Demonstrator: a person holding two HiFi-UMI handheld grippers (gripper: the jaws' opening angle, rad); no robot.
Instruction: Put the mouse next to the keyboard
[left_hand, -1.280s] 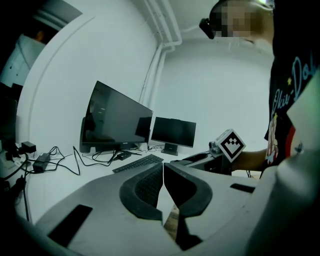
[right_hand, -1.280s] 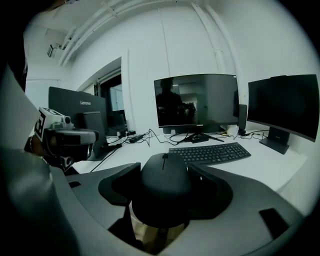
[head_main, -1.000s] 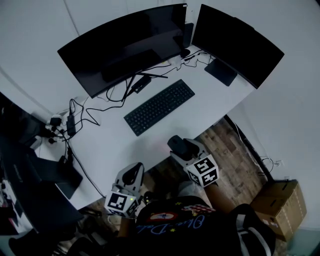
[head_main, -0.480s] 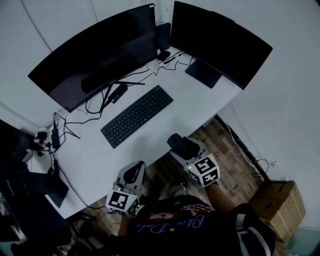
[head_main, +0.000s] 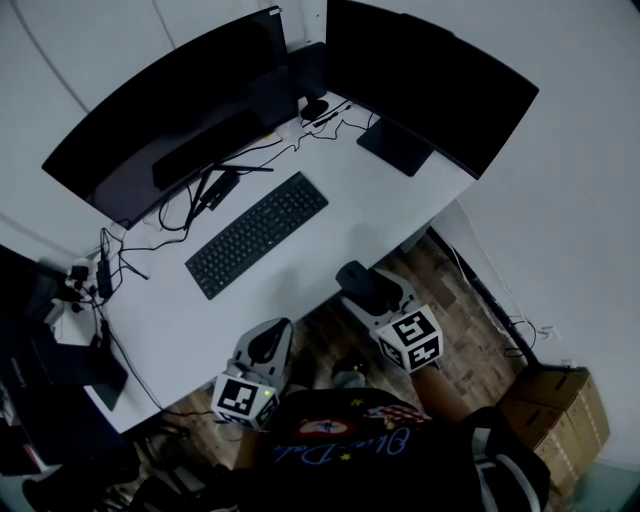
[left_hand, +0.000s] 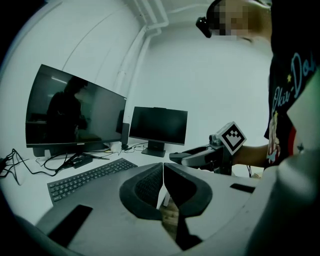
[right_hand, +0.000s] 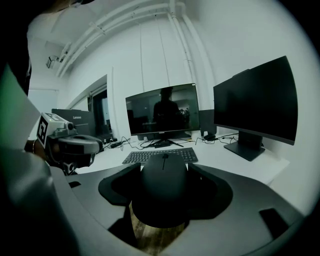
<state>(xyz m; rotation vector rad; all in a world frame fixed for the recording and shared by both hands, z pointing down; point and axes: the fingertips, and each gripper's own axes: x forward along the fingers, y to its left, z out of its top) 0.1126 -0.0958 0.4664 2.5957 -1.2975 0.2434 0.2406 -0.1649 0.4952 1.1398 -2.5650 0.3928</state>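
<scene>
The right hand-held gripper (right_hand: 165, 186) clasped the mouse (right_hand: 164, 172), which needed lowering flat, gently, just beside the keyboard (head_main: 257, 234).

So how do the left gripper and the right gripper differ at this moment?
On the left gripper the fingers are pressed together; on the right gripper they stand apart. The left gripper holds nothing, while the right gripper grips the black mouse. Both carry a marker cube and hang over the floor by the front edge of the desk, pointing toward the keyboard.
</scene>
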